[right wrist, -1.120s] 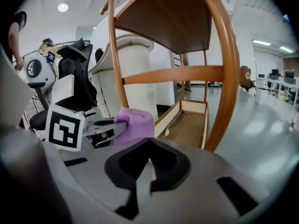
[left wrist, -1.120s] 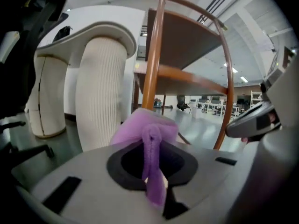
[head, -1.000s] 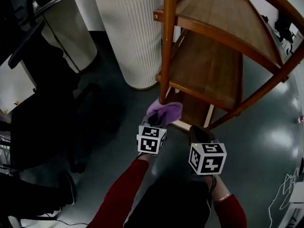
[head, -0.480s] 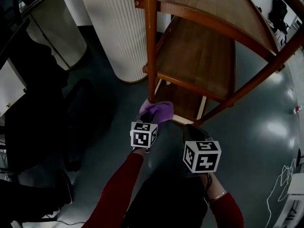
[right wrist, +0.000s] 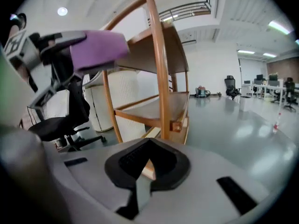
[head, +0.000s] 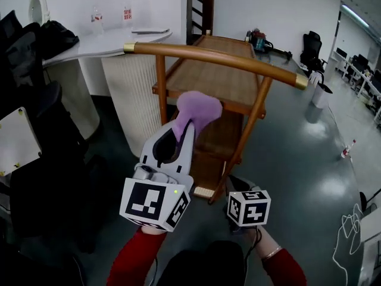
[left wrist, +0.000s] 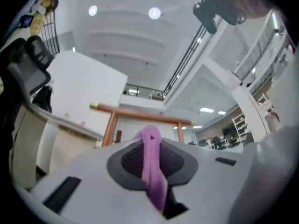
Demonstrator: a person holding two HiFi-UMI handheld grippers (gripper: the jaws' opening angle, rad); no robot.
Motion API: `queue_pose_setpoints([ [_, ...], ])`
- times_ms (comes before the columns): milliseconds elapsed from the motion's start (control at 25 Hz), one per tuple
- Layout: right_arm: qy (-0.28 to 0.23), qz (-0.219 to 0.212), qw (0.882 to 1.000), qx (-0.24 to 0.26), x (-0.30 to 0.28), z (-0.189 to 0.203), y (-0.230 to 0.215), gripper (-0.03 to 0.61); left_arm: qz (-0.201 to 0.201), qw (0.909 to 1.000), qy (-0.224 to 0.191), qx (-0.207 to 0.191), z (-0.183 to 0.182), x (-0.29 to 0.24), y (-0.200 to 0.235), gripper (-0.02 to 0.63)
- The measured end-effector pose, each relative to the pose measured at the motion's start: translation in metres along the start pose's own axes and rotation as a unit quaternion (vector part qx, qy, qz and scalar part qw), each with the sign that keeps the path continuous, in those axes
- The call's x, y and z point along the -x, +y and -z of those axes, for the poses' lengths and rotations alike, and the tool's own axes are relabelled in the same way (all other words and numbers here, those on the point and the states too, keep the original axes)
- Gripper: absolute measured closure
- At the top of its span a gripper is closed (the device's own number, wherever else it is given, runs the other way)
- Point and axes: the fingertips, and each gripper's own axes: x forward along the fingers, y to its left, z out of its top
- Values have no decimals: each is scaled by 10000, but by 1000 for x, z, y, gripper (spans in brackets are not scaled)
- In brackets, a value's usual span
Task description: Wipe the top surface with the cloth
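Raised since half a second ago, when it sat low by the foot of the shelf unit, left tongs (head: 186, 128) now stands up at the height of the top tier. The head view has also lifted from the floor to the room beyond.

Left tongs: closed firmly on the purple cloth (head: 199, 109). In the left gripper view a strip of it runs down between the two pads, and the bunched end stands out past the tips.

Cloth: held at the near edge of the top surface (head: 217, 76), the woven upper tier of the wooden shelf unit (head: 231, 134). In the head view it lies just below the curved handle rail (head: 226, 58). I cannot tell whether it touches the wood. In the right gripper view it shows at upper left, level with that tier.

Right tongs (right wrist: 145, 171): low and to the right, near the foot of the unit. Its jaws are brought together with nothing between them, and the lower tiers lie ahead of it.

Surroundings: a white counter (head: 89, 45) on a ribbed white base (head: 128, 94) stands left of the unit, with two bottles (head: 126, 11) on it. A black office chair (head: 33, 58) stands at far left. My red sleeves (head: 140, 258) show at the near edge, over the grey floor (head: 297, 154).
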Motion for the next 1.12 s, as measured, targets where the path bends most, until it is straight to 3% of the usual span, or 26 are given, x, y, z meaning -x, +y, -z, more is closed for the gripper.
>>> queue_pose_setpoints([
  [120, -346, 165, 9993, 37, 26, -27, -9, 574, 230, 9960, -860, -14, -86, -23, -27, 561],
  [240, -761, 297, 9966, 35, 51, -61, -19, 574, 470, 9902, -1300, -213, -142, -49, -60, 561],
  [360, -906, 249, 9955, -65, 77, -72, -24, 574, 553, 9896, -1195, -574, -153, -68, -93, 561],
  [480, -949, 278, 9951, -92, 92, -72, -30, 574, 589, 9923, -901, -614, -136, -78, -109, 561],
  [680, -871, 444, 9952, -106, 89, -57, -40, 574, 685, 9971, -279, -195, -60, -76, -108, 561],
  [840, -581, 514, 9967, -236, 72, -20, -49, 574, 715, 9960, 455, 268, 39, -51, -103, 561],
  [1120, 115, 575, 9975, -385, 22, 49, -66, 574, 765, 9720, 2092, 747, 230, 1, -102, 561],
])
